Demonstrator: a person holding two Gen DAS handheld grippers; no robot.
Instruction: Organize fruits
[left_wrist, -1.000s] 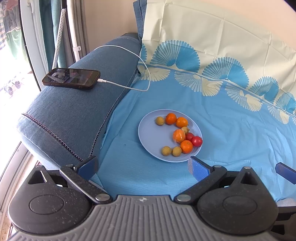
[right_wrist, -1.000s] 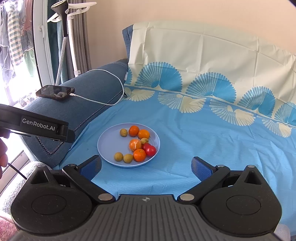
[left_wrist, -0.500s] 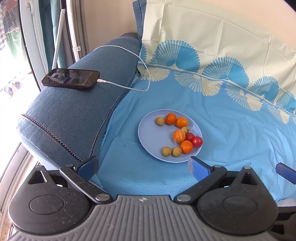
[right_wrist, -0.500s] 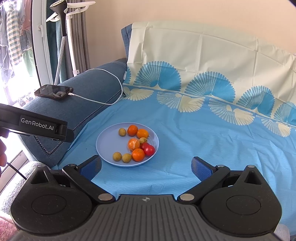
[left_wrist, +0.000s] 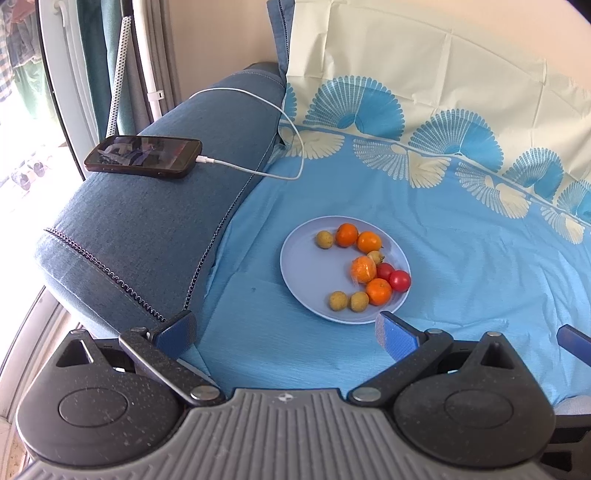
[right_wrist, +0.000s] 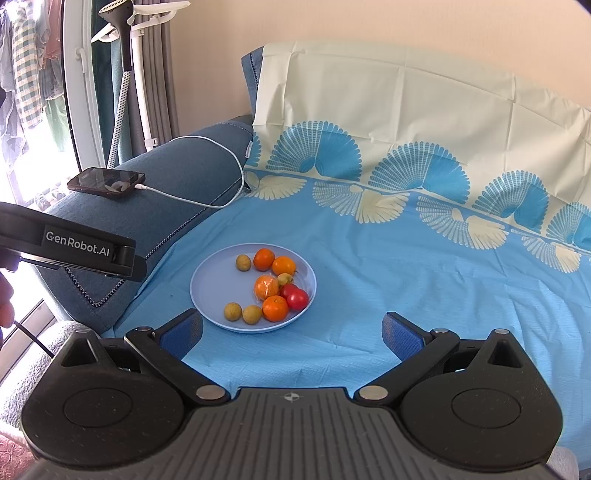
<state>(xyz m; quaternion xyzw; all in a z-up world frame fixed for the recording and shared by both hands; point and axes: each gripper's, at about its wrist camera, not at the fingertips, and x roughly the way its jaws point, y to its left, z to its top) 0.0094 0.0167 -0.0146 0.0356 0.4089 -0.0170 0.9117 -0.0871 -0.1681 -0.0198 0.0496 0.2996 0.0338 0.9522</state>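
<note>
White letters saying "GenRobot.AI" are showing on the side of the black left gripper (right_wrist: 74, 247), at the left of the right wrist view. No other words or numbers are showing anywhere.

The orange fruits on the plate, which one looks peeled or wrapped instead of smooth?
The middle orange fruit, beside the two red fruits. Its surface looks pale, streaked and glossy; the other three orange ones have smooth, even skin.
</note>
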